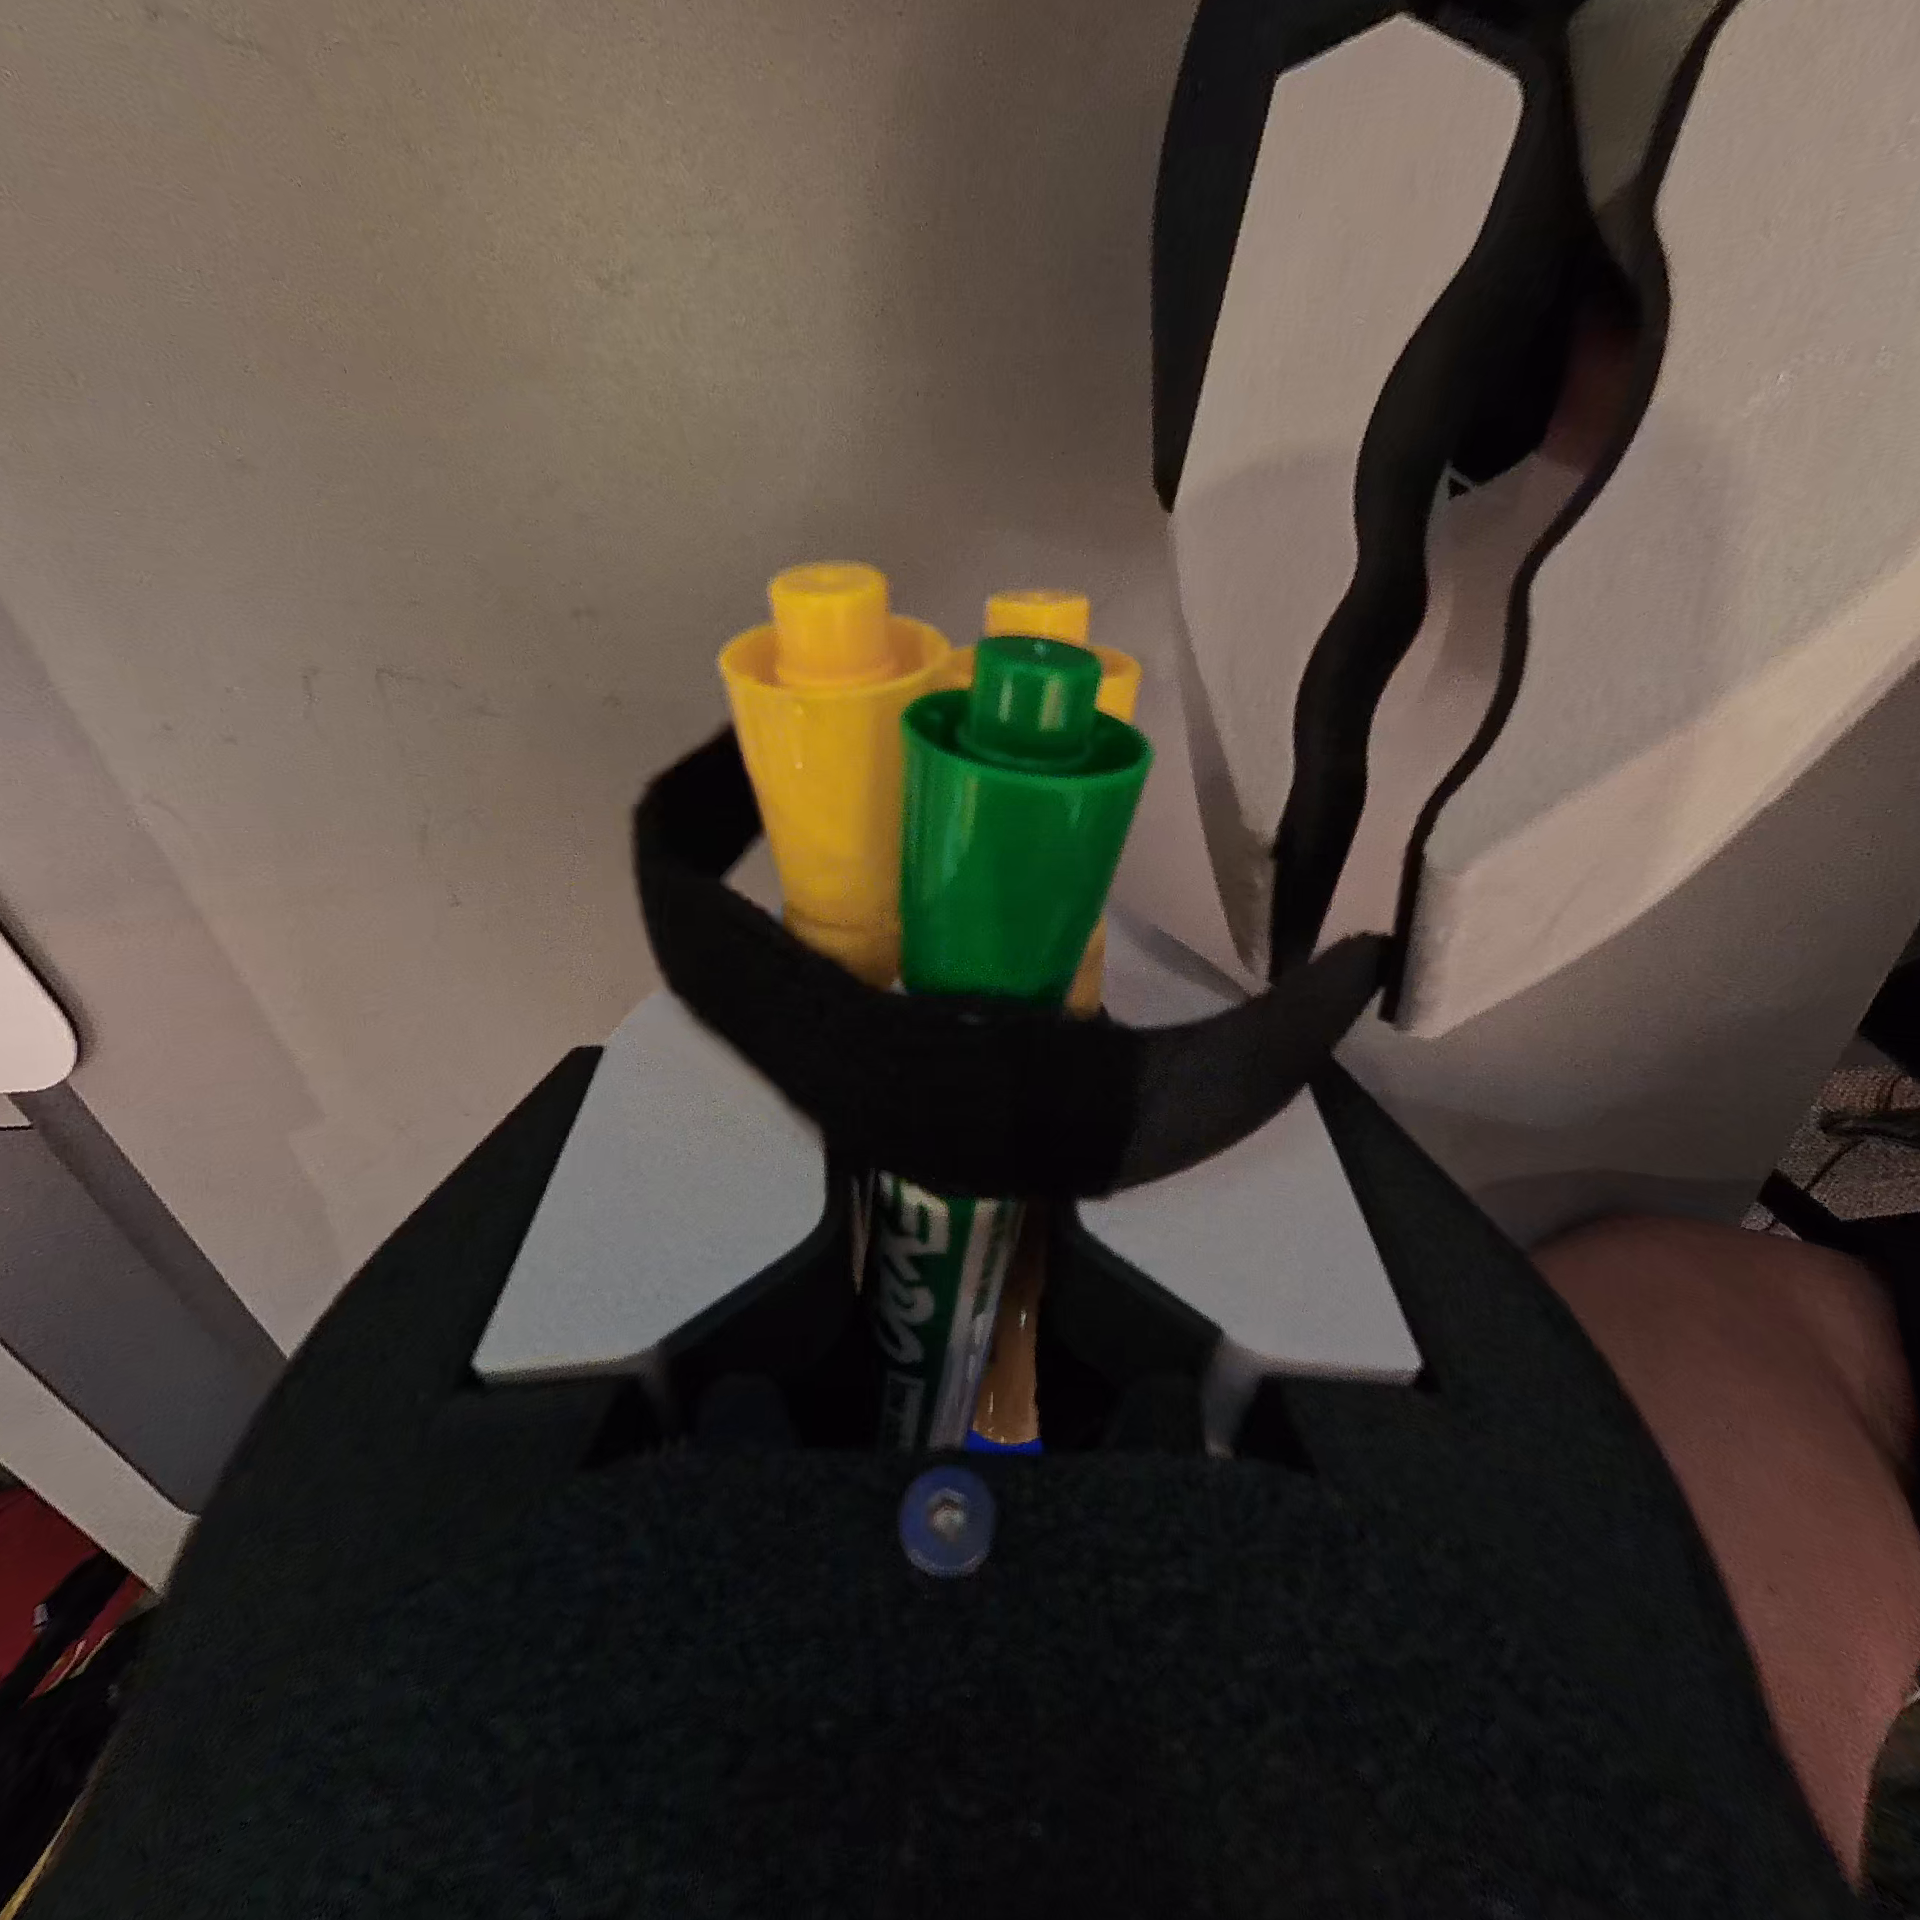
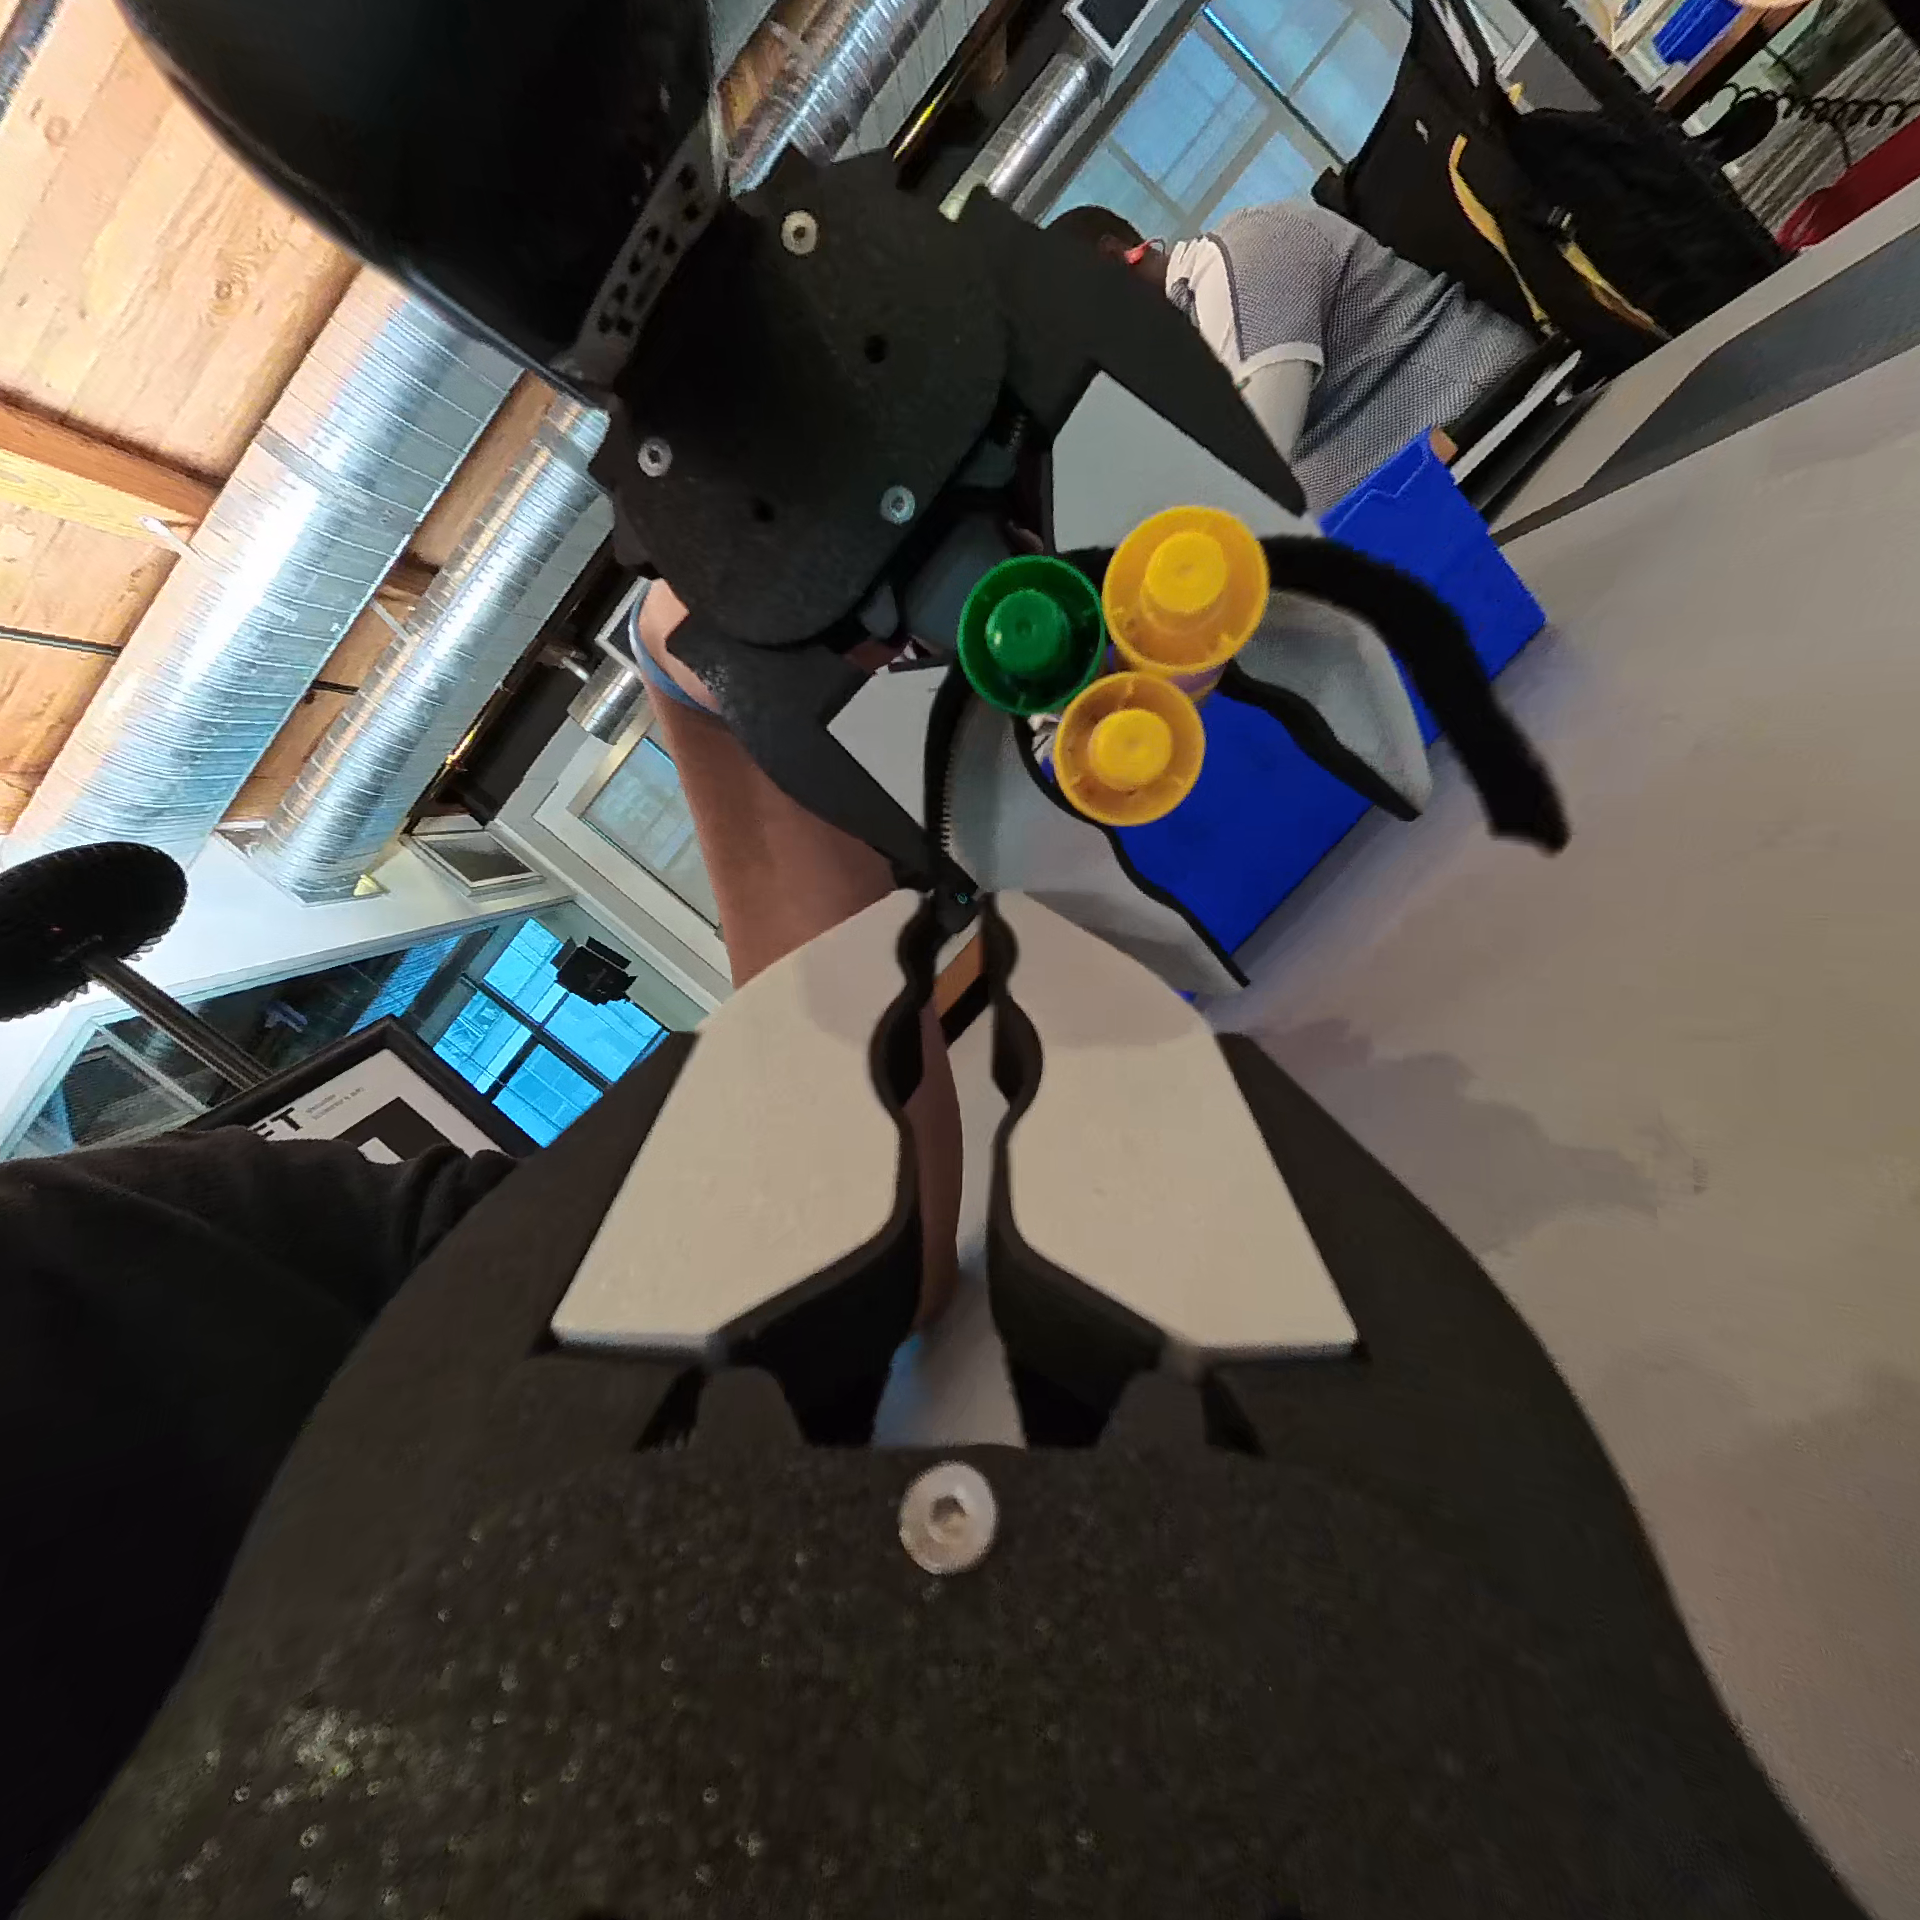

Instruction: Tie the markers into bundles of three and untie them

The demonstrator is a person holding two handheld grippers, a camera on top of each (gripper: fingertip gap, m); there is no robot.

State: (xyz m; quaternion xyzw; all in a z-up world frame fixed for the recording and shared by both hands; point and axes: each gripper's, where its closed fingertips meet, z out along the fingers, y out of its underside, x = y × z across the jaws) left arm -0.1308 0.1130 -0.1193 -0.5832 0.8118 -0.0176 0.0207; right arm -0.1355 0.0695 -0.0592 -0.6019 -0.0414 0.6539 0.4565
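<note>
The left gripper clamped three markers upright at frame centre, steadying them while the right gripper pinched the black strap's end.

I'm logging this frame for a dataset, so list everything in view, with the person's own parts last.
green marker: 1, green, held upright in left gripper
yellow markers: 2, yellow, beside the green one
strap: 1, black, looped around the markers, its end at the right gripper's tips
bin: 1, blue, on the table
table: 1, grey
ducts: several, silver, overhead
seated person: 1, grey top, background
left gripper: black
right gripper: black
</note>
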